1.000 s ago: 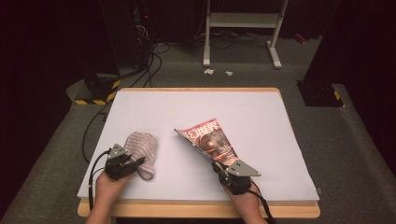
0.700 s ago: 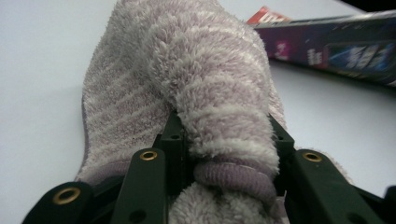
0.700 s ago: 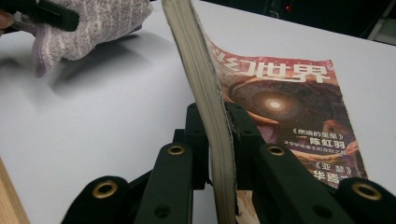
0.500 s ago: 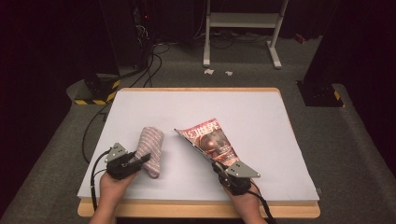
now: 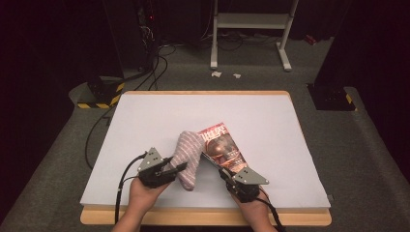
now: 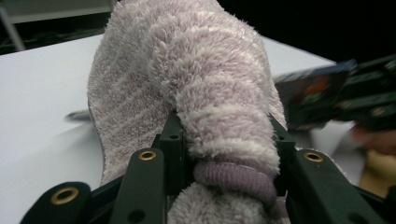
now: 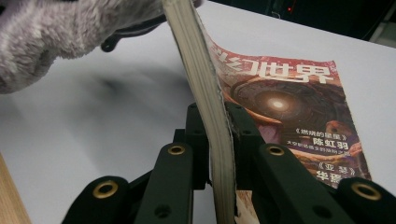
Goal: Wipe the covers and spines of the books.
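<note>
Your left gripper [image 5: 180, 166] has carried the sock [image 5: 189, 157] right, up against the magazine [image 5: 222, 147]. Its jaws pinch the sock; your right gripper [image 5: 223, 172] pinches the magazine's edge, tilting it off the table [image 5: 145, 116]. Apparently only sliding the sock underneath or inside remains.

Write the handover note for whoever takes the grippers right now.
Left gripper: shut on the fluffy striped sock, carried up against the magazine's left edge.
Right gripper: shut on the magazine at its near edge, tilting it up off the white table.
Done: both things are gripped and brought together near the table's front middle.
Left: it looks like the sock goes under or into the raised magazine; then lower the magazine and open both grippers. Keep the right grip firm so the magazine does not drop.
</note>
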Demonstrator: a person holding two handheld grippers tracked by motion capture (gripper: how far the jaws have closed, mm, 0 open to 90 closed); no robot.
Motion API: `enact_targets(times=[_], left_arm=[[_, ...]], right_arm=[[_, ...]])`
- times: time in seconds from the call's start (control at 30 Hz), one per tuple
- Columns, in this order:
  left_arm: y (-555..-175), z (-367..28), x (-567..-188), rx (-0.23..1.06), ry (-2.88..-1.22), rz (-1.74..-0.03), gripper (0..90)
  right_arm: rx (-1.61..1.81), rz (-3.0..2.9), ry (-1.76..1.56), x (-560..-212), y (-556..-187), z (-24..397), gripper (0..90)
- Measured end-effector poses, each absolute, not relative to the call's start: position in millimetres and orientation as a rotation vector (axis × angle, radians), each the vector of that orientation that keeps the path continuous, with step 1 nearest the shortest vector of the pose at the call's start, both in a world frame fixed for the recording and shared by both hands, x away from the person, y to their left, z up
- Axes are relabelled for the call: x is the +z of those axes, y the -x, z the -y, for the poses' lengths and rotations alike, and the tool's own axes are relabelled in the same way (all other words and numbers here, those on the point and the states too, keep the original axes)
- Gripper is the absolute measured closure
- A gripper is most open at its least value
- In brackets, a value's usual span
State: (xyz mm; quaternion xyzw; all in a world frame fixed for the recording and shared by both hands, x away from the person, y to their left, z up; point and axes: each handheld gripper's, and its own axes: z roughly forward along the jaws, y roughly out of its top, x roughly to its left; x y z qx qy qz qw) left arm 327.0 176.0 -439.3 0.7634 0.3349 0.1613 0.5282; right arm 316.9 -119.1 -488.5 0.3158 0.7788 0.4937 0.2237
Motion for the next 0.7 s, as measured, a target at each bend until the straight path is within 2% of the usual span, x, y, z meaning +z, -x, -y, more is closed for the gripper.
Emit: enact_targets(times=[0.4,0.7], left_arm=[[-322,-117,-421,0.399,-1.884,-0.672,60.9],[-337,-116,-427,0.467,-1.959,-0.701,61.6]], right_arm=[[1.356,-2.152,-0.865,-490,-316,117,81.3],[1.364,-2.156,-0.874,-490,-317,118,81.8]])
